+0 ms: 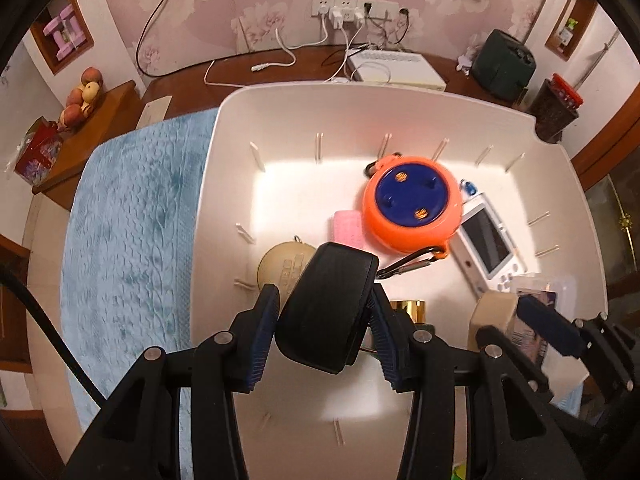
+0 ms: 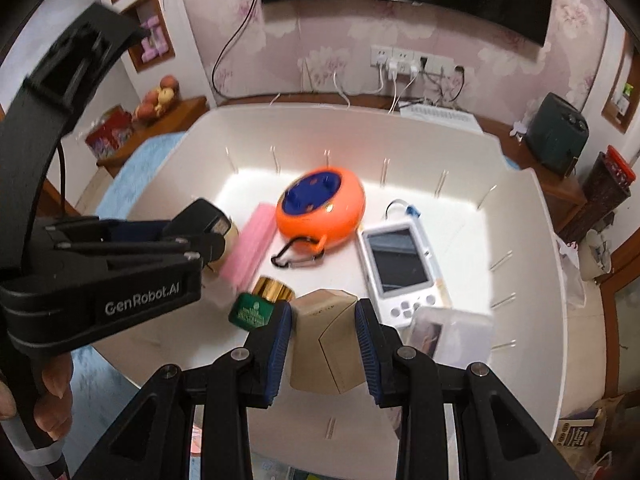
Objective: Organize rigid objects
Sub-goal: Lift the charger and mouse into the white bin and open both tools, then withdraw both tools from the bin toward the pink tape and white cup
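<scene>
- Looking down into a white bin (image 1: 224, 152) on a blue textured cloth (image 1: 132, 216), against floral pink wallpaper with plugged-in wall sockets (image 1: 340, 10) and a dark wooden ledge behind.
- Clamping a black rounded device (image 1: 326, 308) between the blue-padded fingers (image 1: 264, 340) of the left gripper (image 1: 325, 344), pads pressing on both of its sides, above the bin floor.
- Pinching a tan cardboard box (image 2: 324, 340) in the right gripper (image 2: 325, 350), jaws narrow and tight on its two faces, also over the bin.
- Lying just ahead of the left gripper: an orange reel with a blue centre (image 1: 412, 208), a black carabiner (image 1: 408, 266) clipped to its edge.
- Sitting ahead and left of that gripper: a pink ridged block (image 1: 348, 230) and a round cream tin (image 1: 286, 266), partly hidden behind the black device.
- Resting ahead and right of the right gripper: a white handheld console (image 2: 400, 270), screen up, and beside it, close to the right finger, a clear plastic case (image 2: 452, 336).
- Standing just left of the right gripper's left finger: a green jar with a gold lid (image 2: 260, 304).
- Showing at far left of the right wrist view: a hand (image 2: 52, 388) wrapped around the left gripper's handle.
</scene>
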`<state>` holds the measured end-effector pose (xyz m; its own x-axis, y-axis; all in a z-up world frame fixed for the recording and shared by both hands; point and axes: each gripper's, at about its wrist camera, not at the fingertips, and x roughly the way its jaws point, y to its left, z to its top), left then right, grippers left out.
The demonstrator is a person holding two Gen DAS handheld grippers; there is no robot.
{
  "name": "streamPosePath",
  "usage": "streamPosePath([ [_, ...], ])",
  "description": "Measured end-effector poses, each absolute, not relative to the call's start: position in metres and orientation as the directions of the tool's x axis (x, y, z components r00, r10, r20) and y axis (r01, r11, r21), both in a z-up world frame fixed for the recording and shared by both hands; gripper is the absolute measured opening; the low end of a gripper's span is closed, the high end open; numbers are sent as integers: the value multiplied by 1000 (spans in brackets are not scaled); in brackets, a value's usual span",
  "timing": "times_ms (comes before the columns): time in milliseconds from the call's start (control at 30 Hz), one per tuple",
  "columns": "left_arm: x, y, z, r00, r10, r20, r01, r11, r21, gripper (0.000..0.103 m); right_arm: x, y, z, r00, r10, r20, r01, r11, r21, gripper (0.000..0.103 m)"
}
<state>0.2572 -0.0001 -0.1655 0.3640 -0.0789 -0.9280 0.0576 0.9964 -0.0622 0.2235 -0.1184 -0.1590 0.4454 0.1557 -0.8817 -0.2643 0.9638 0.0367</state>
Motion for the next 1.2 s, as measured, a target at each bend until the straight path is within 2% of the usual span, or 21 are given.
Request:
streamPosePath([
  [133, 258, -1, -172, 352, -65, -934, 40, 998, -55, 49, 222, -119, -165, 420, 151, -895, -264, 964, 39, 35],
  [167, 258, -1, -171, 354, -54, -934, 34, 998, -45, 49, 221, -118, -164, 422, 147, -895, -267, 963, 32, 41],
  [200, 258, -1, -171, 361, -45, -932, 30, 999, -37, 50, 219, -118, -162, 430, 140, -892, -269, 963, 22, 52],
  [267, 257, -2, -168, 365, -48, -930, 32, 999, -39, 60, 213, -118, -157, 470, 124, -874, -271, 962, -10, 65],
  [333, 255, -2, -163, 376, -55, -925, 32, 998, -47, 78, 209, -117, -152, 492, 122, -862, -281, 959, -25, 65],
  [367, 254, -2, -161, 382, -57, -922, 32, 998, -49, 79, 206, -117, -148, 500, 122, -857, -284, 958, -29, 65],
  [867, 212, -3, -86, 503, -86, -860, 65, 996, -61, 82, 158, -134, -83, 606, 117, -787, -238, 970, -40, 65],
  [1200, 171, 1, -50, 556, -107, -824, 80, 994, -75, 83, 113, -153, -60, 643, 90, -761, -181, 983, -37, 65],
])
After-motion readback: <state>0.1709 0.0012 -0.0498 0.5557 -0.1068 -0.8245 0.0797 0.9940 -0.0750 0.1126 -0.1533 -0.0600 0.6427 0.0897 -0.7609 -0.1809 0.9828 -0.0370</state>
